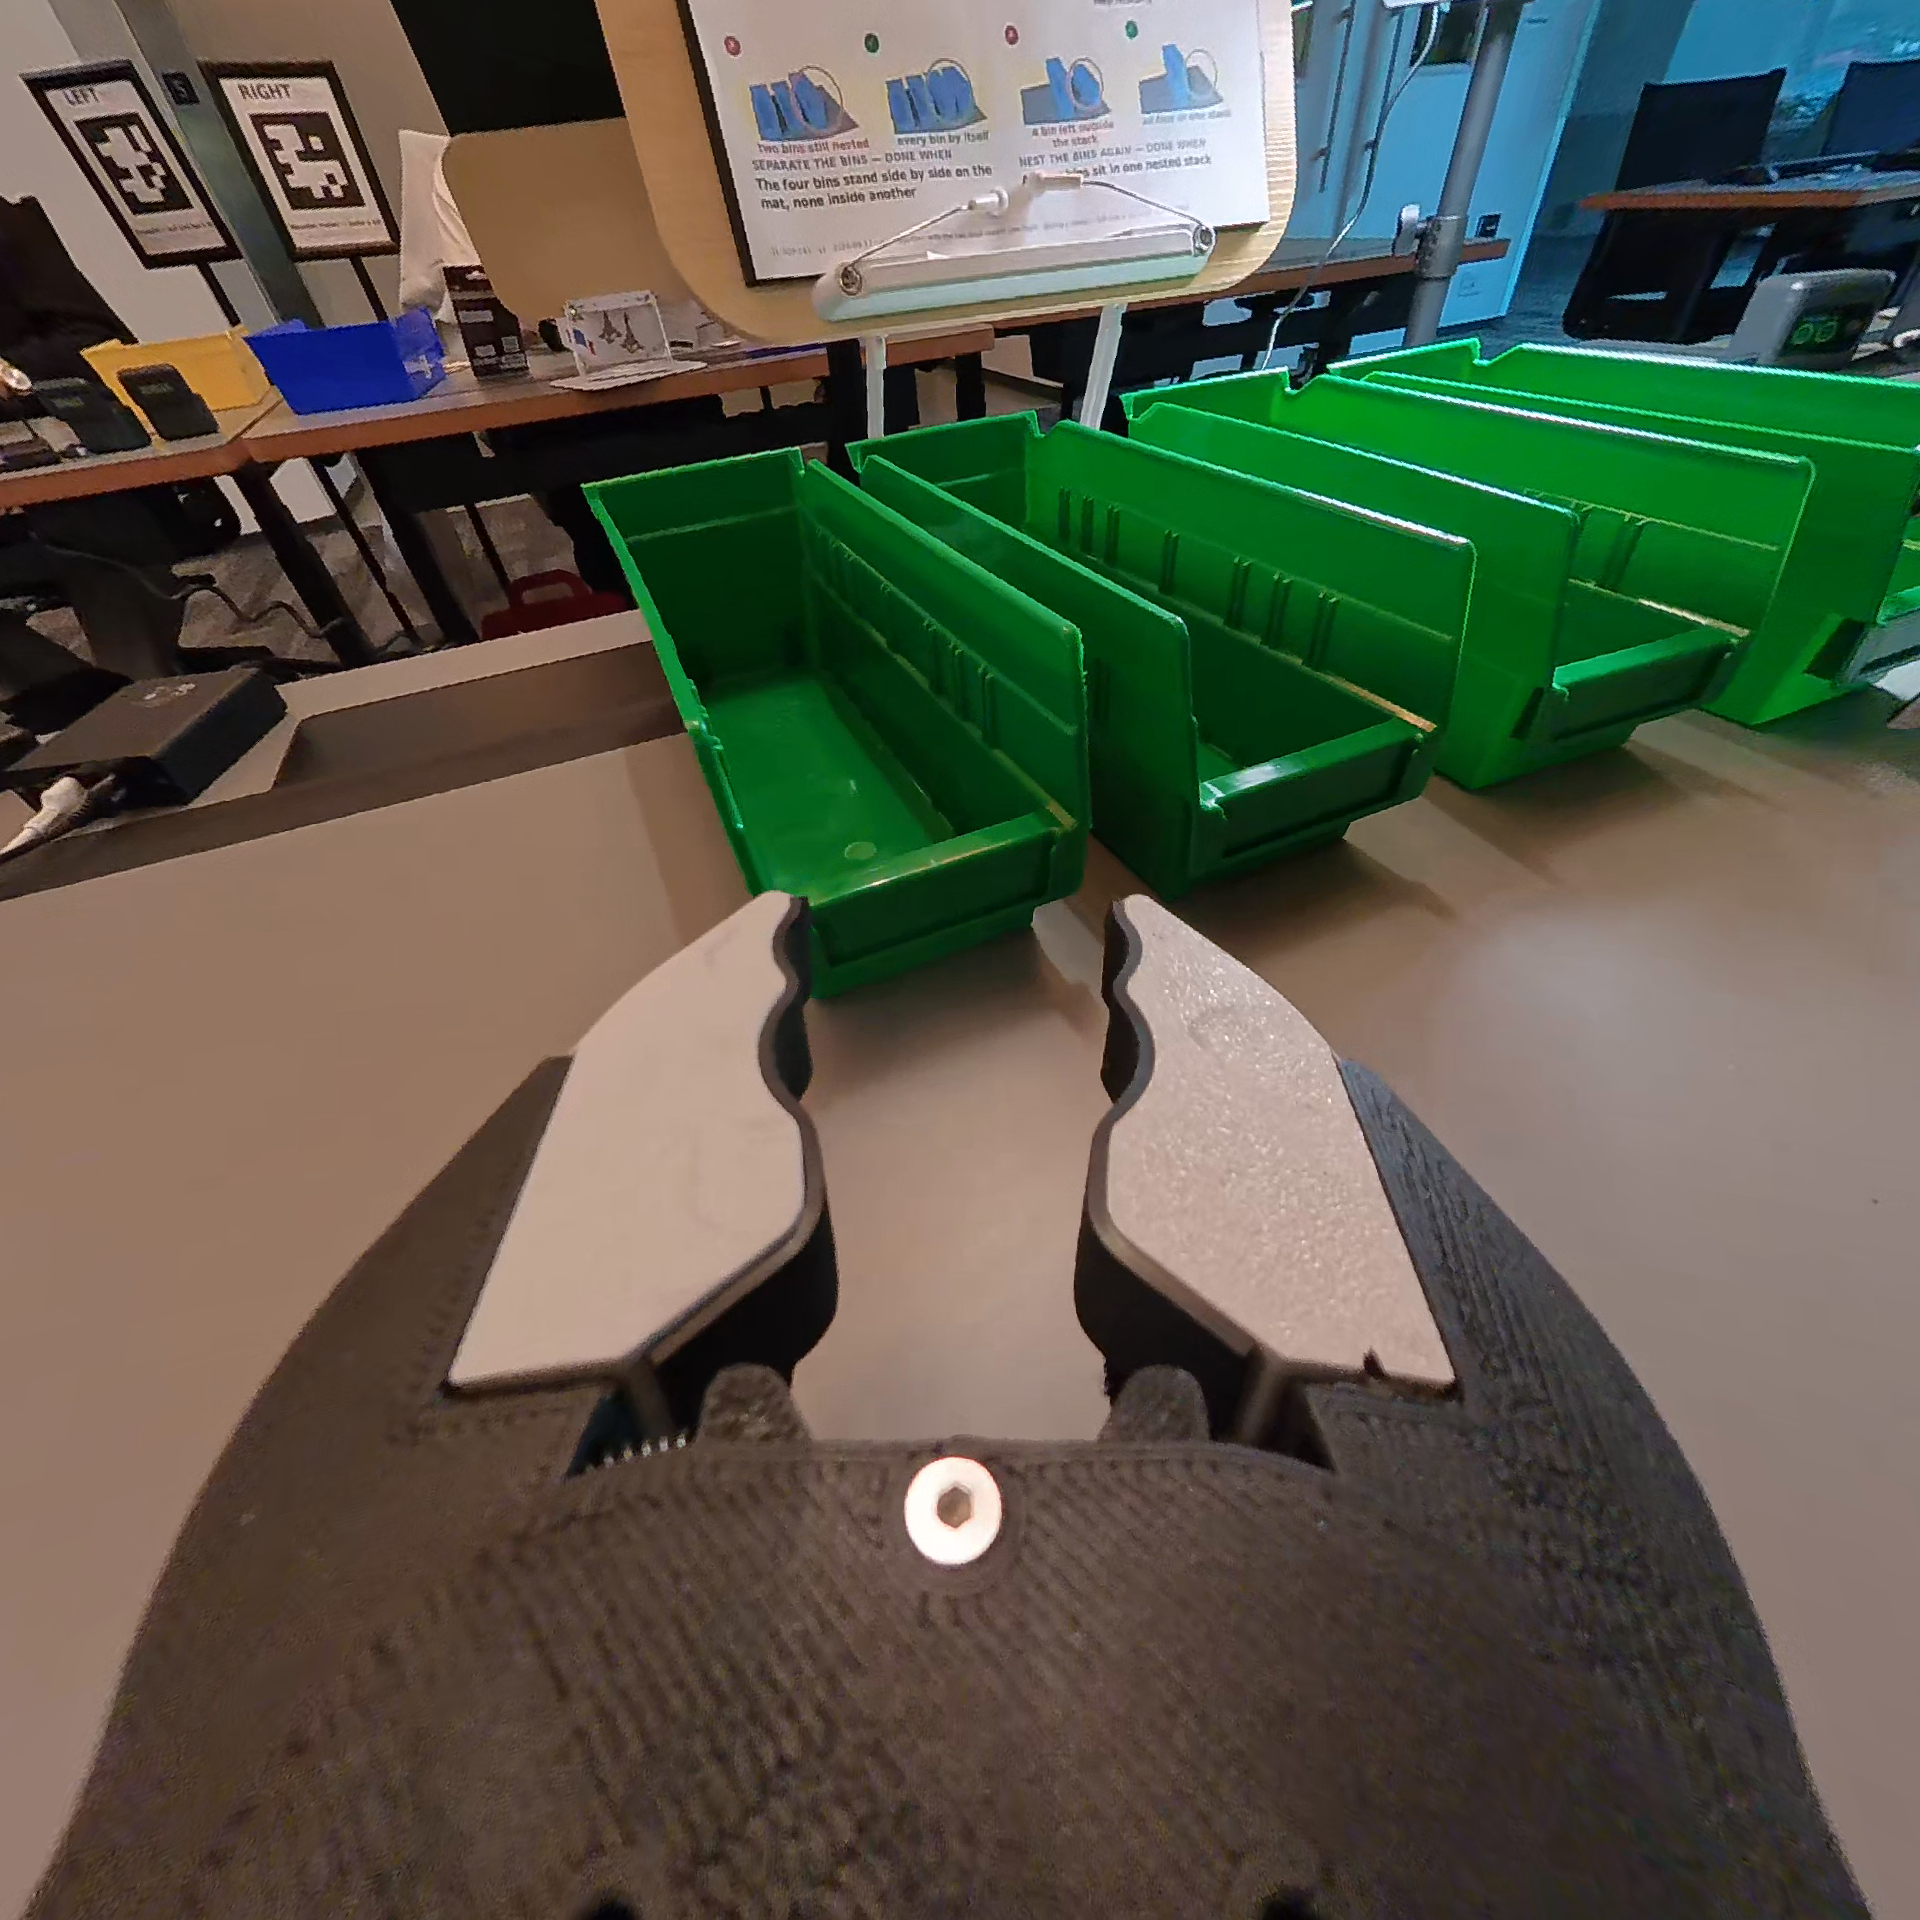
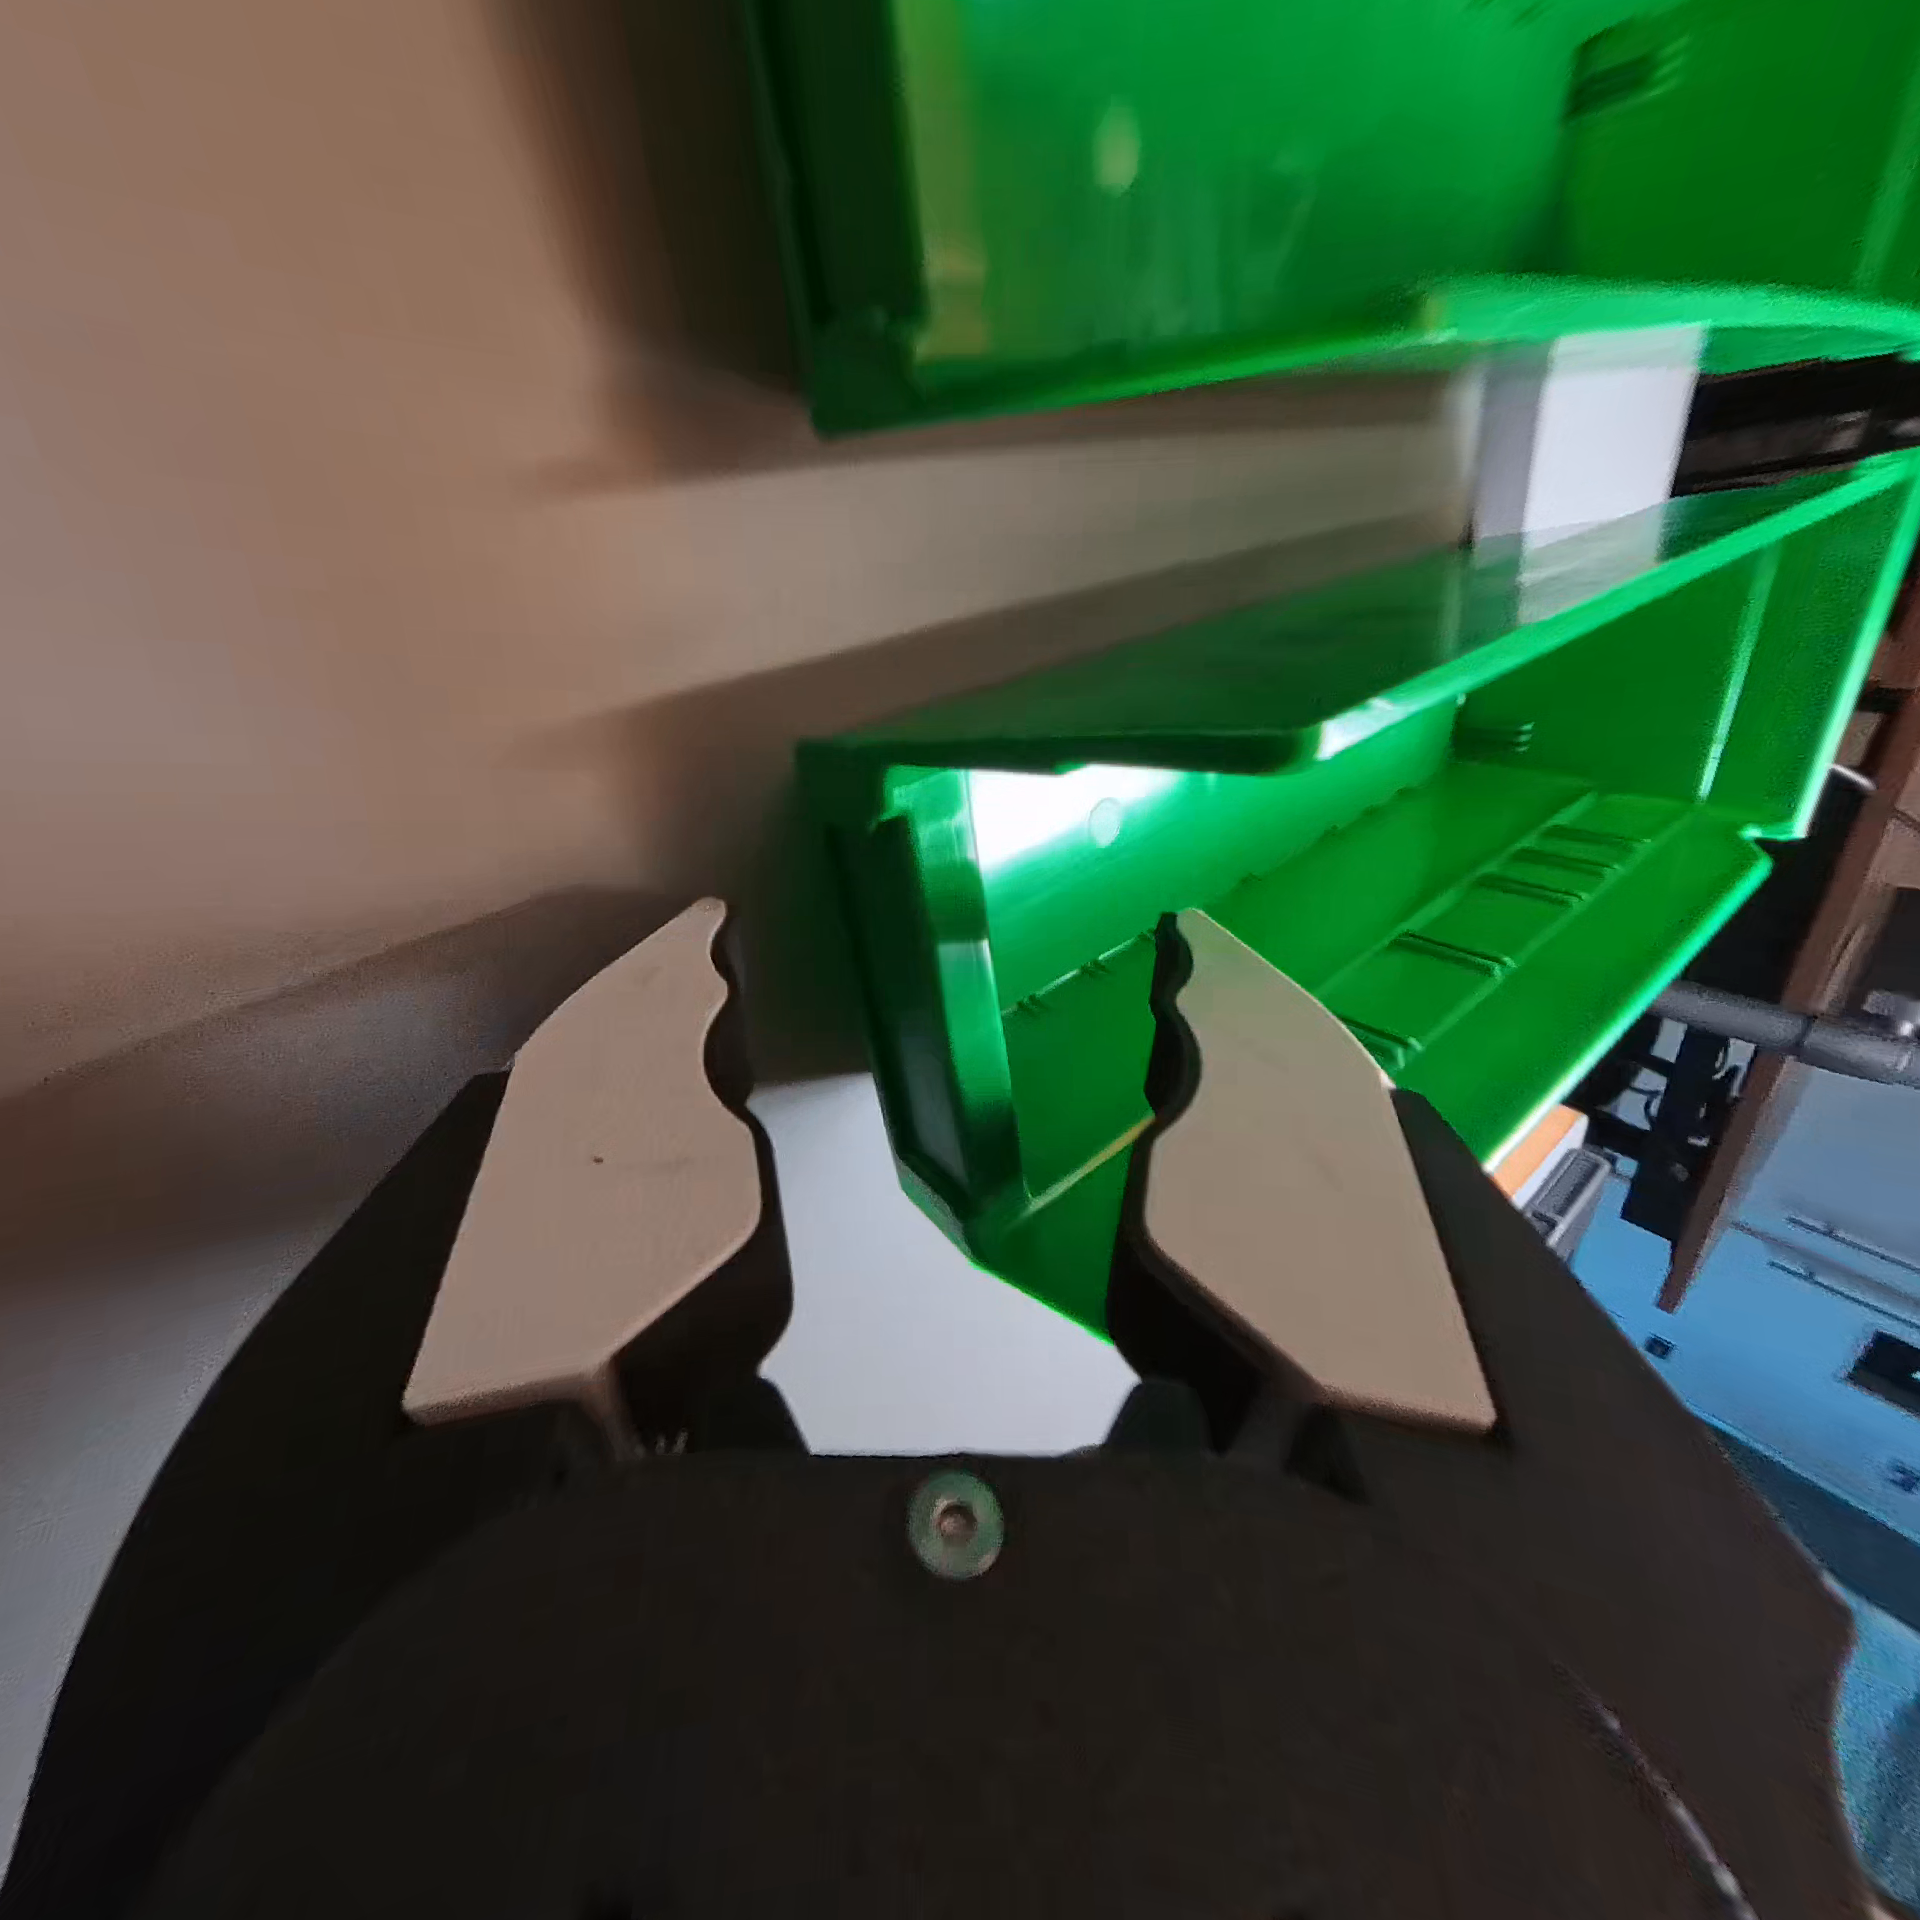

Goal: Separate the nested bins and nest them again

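The left claw point(image 1: 951, 997) hovers low over the tabletop point(image 1: 364, 1039), its two fingers spread apart with nothing between them. Just ahead of its tips stands the first bin point(image 1: 862, 790), dark green, its short front wall facing the claw. It stands near the tabletop's left edge. Beside it, to the right, stands a second bin point(image 1: 1247, 686), then a third bin point(image 1: 1621, 623), and past that a fourth bin point(image 1: 1766, 416) running off toward the far right corner. They stand in a row, long sides next to each other, each upright with its opening up. Whether neighbours touch cannot be told.

Behind the row a clipboard point(image 1: 987, 156) with a printed sheet stands on a stand. On another table at far left sit a blue bin point(image 1: 353, 358) and a yellow bin point(image 1: 177, 364).

The right wrist view is rolled sideways and blurred. The right claw point(image 2: 940, 935) is spread open too. The front corner of a green bin point(image 2: 1351, 935) lies between its fingers, close against the right one; no grip is closed on it. Another green bin point(image 2: 1247, 208) shows past it at the top of the view.
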`<state>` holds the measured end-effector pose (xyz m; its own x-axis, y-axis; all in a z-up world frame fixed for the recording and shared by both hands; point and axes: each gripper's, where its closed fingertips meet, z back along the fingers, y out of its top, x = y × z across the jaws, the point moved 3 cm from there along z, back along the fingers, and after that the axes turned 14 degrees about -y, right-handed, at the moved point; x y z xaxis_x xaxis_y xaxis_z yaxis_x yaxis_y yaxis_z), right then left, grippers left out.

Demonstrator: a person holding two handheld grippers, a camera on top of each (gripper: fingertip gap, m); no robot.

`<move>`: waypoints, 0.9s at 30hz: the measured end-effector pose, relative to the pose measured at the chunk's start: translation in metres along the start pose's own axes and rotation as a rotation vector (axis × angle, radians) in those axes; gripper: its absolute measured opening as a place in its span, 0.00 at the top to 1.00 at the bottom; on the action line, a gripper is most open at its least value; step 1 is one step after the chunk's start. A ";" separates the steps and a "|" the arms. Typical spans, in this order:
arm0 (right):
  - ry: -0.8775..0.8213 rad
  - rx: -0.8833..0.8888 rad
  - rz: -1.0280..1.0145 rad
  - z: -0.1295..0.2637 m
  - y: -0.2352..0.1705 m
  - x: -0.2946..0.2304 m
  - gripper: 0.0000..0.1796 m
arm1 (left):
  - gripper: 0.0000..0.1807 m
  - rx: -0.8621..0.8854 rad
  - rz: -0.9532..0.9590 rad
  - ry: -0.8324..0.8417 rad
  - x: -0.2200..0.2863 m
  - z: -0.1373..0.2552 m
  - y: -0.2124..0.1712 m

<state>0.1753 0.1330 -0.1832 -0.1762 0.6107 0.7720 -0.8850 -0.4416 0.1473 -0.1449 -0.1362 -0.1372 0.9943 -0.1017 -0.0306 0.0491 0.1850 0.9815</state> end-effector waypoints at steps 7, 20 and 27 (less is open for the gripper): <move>0.058 -0.079 0.100 -0.021 -0.009 0.000 0.71 | 0.71 0.009 -0.029 -0.002 0.003 0.002 0.003; 0.003 0.095 -0.077 0.027 0.023 0.040 0.85 | 0.73 0.004 -0.032 0.010 0.000 0.001 0.002; -0.086 0.167 -0.016 0.066 0.077 0.094 0.85 | 0.73 0.015 -0.033 0.004 0.002 0.003 0.004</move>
<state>0.1190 0.1130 -0.0588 -0.1189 0.5628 0.8180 -0.8022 -0.5399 0.2549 -0.1434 -0.1386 -0.1331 0.9925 -0.1036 -0.0642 0.0810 0.1669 0.9826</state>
